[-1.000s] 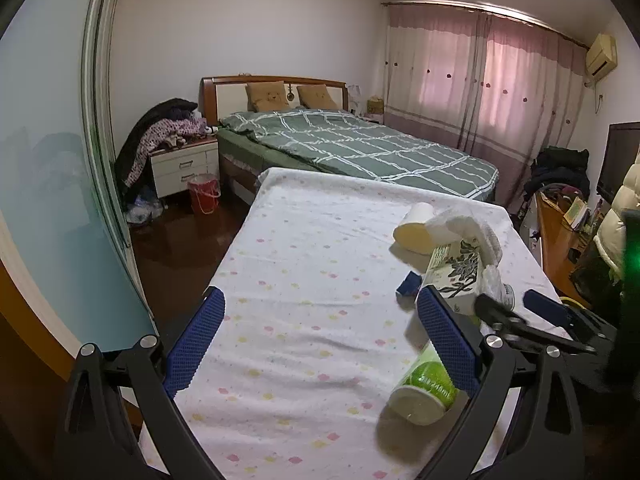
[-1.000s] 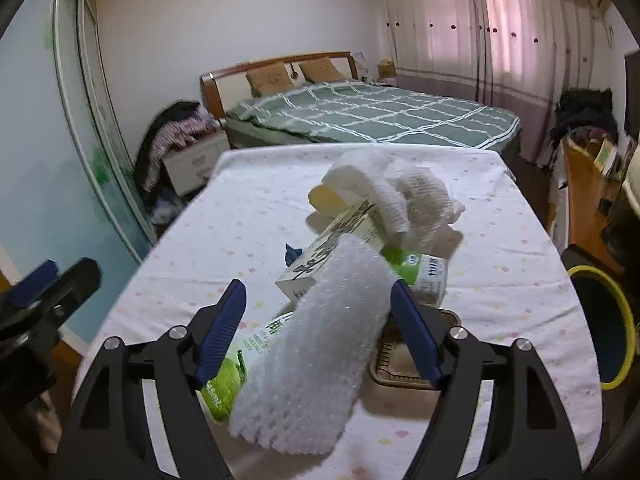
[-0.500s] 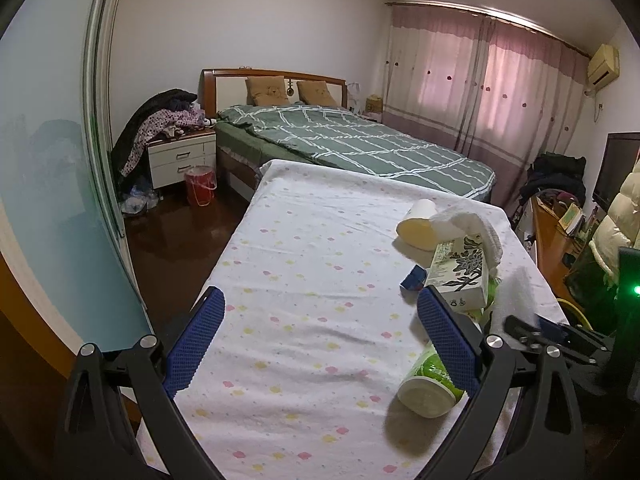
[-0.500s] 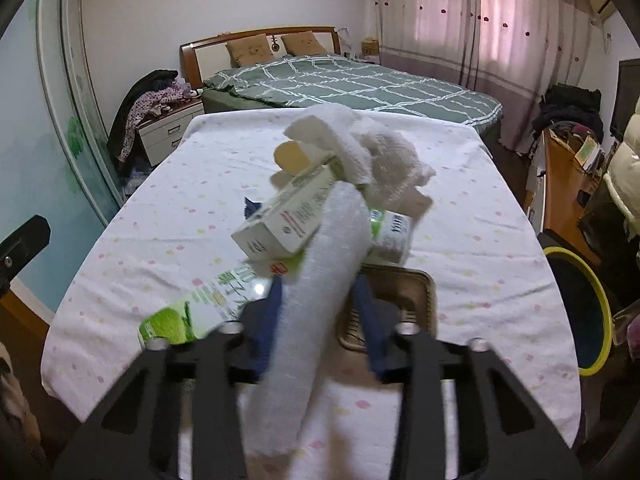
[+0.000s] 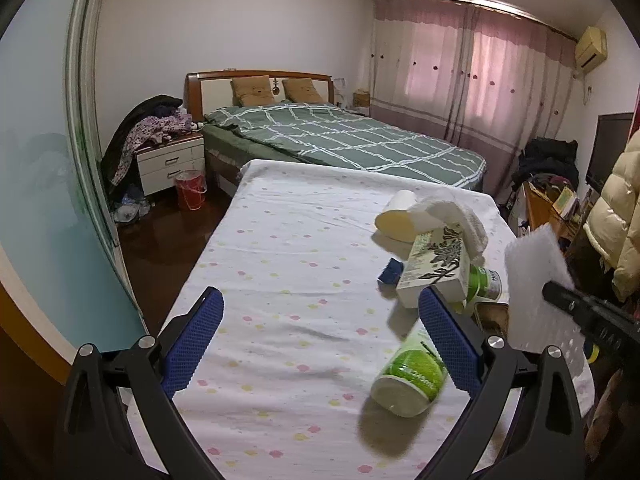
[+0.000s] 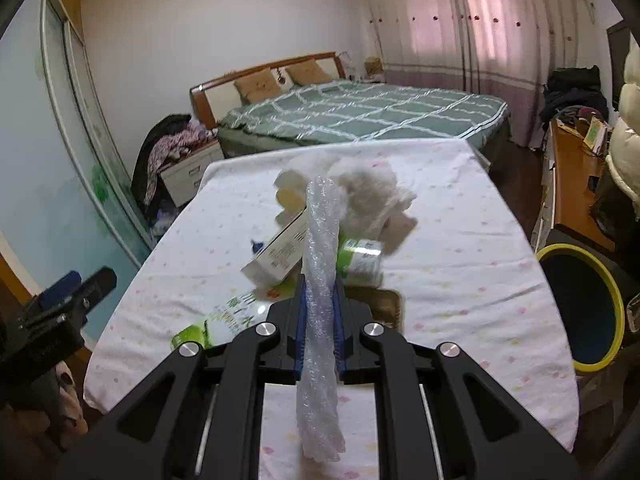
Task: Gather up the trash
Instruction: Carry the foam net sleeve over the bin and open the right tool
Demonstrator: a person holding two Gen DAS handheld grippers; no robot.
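Observation:
My right gripper has a sheet of white bubble wrap squeezed upright between its blue pads, and the jaws are still closing on it. In the left wrist view that sheet hangs at the right, lifted off the table. My left gripper stands open and empty above the dotted tablecloth. A green bottle lies on its side by its right finger. Beyond it are a printed carton, a green-and-white can, a white cloth and a pale roll.
A dark bin with a yellow rim stands on the floor at the table's right side. A brown tray sits under the pile. A small blue scrap lies left of the carton. A bed stands behind the table.
The right gripper went from wide open around the bubble wrap to clamped on it, folding it edge-up, and lifted it rightward off the pile. The left gripper stayed open, drifting slightly.

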